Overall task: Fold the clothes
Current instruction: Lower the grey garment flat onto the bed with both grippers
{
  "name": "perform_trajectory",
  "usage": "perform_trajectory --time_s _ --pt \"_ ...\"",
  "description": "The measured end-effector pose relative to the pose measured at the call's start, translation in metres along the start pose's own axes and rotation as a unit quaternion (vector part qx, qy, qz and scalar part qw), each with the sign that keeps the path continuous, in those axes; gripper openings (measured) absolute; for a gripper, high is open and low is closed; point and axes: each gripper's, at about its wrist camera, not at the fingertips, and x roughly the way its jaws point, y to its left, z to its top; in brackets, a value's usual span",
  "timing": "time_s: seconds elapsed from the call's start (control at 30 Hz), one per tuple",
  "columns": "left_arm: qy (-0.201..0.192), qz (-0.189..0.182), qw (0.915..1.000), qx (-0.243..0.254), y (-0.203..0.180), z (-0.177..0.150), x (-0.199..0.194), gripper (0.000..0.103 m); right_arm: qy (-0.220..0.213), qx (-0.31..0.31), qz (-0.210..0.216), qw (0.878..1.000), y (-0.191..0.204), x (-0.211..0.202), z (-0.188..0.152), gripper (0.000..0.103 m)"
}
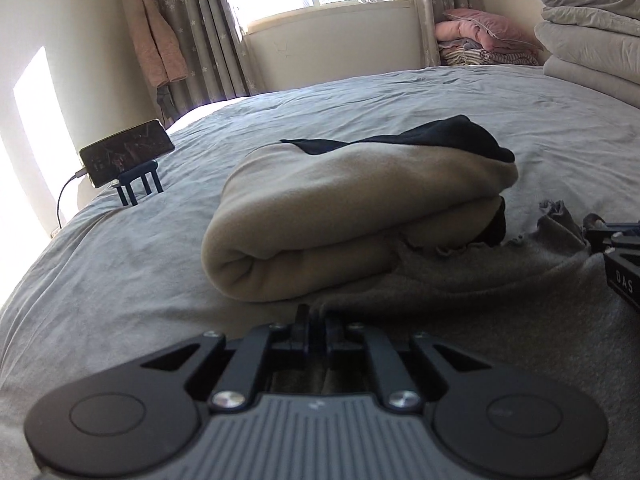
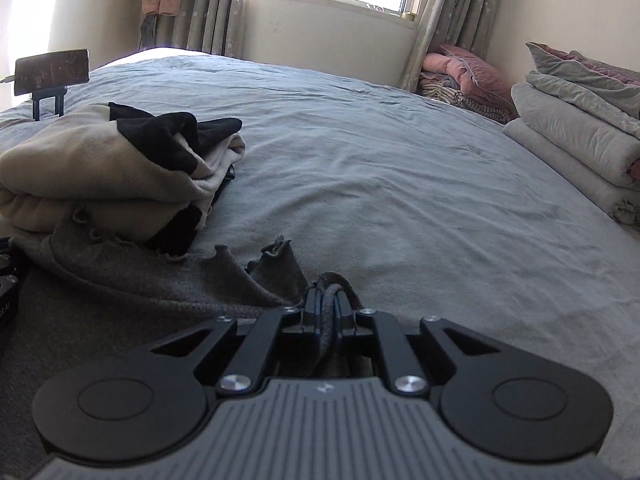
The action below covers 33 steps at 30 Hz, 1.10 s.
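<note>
The right hand-held gripper (image 2: pixel 327 309) was clamped on a bunched edge of the dark grey garment (image 2: pixel 132 304), the cloth pinched between its closed fingers. The left hand-held gripper (image 1: pixel 318 322) had its fingers drawn together at the same garment's edge, with grey fabric showing behind them; whether cloth sat in the narrow gap could not be told. The garment lay spread on the bed (image 2: pixel 400 168), its frayed far edge touching a folded beige and black garment (image 1: pixel 320 208) just beyond. Farther off, a phone (image 1: pixel 126 152) stood on a small stand near the bed's left edge, and folded bedding (image 2: pixel 576 136) was stacked to the right.
</note>
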Motion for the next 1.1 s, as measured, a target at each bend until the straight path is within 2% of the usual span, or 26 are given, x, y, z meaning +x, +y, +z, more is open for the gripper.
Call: perform_trajectory --time_s 0.07,0.1,0.13,0.17,0.2,0.33,0.43,0.53,0.83,1.1 --pt "0.001 -0.003 0.9999 -0.01 0.004 0.001 -0.004 0.015 0.005 -0.008 0.001 1.0 0.002 0.0 0.0 0.016" --pt "0.004 -0.007 0.9998 -0.02 0.008 0.001 -0.007 0.02 0.008 -0.012 0.001 1.0 0.003 -0.001 0.0 0.024" --pt "0.007 -0.011 0.9995 -0.03 0.012 0.002 -0.01 0.035 0.01 -0.014 0.003 1.0 0.003 -0.002 0.0 0.042" --pt "0.009 -0.015 0.9991 -0.039 0.016 0.002 -0.013 0.045 0.01 -0.012 0.01 1.0 0.001 -0.008 0.0 0.049" --pt "0.013 -0.021 0.9987 -0.045 0.02 0.001 -0.018 0.046 0.011 -0.01 0.016 1.0 -0.001 -0.013 0.0 0.053" --pt "0.027 -0.042 0.9965 -0.067 0.034 -0.004 -0.037 0.049 0.011 -0.002 0.04 0.999 -0.009 -0.034 0.001 0.053" --pt "0.042 -0.051 0.9957 -0.066 0.041 -0.01 -0.053 0.055 0.015 -0.011 0.04 0.999 -0.011 -0.05 -0.004 0.053" --pt "0.063 -0.064 0.9937 -0.067 0.05 -0.021 -0.068 0.056 0.027 -0.008 0.042 0.999 -0.017 -0.062 -0.011 0.053" --pt "0.103 -0.086 0.9874 -0.084 0.072 -0.073 -0.114 0.057 0.053 -0.013 0.039 0.998 -0.027 -0.107 -0.046 0.053" --pt "0.103 -0.099 0.9859 -0.088 0.079 -0.113 -0.167 0.057 0.076 0.002 0.033 0.997 -0.044 -0.147 -0.086 0.053"
